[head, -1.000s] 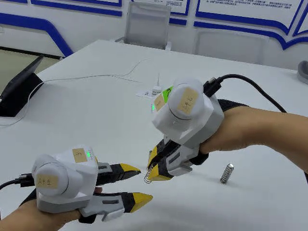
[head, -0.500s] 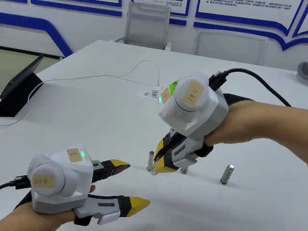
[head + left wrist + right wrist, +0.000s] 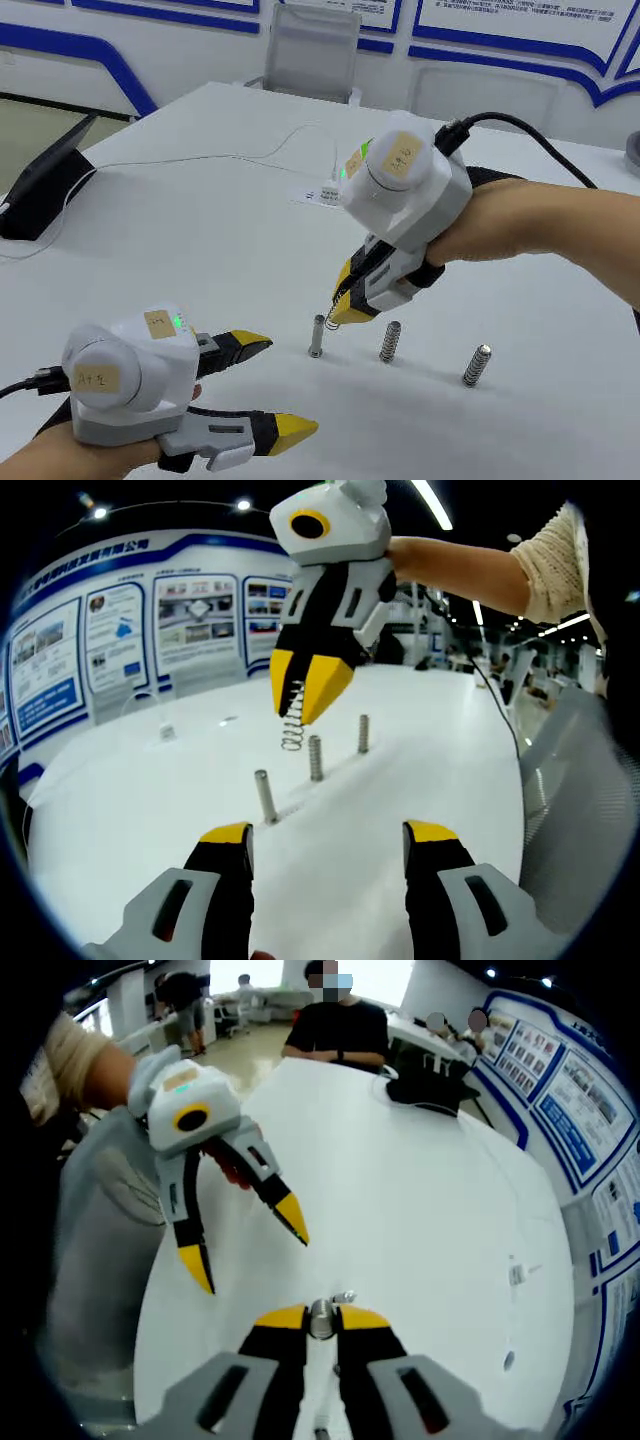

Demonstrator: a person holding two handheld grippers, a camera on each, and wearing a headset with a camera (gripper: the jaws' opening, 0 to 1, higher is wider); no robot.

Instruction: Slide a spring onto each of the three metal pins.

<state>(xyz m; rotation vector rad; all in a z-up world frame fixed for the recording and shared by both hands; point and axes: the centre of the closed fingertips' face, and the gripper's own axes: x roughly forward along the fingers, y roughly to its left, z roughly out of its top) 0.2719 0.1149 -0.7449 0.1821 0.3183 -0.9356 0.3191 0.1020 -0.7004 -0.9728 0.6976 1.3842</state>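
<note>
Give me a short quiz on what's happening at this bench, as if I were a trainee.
1. True or false: the left gripper is clamped shut.
2. How many of the three pins already carry a spring? A) none B) one C) two
3. Fill in: the right gripper holds a spring close above the pin that is ____.

Key:
1. False: its jaws stand open with nothing between them.
2. C: the middle pin and the right-hand pin.
3. bare
</note>
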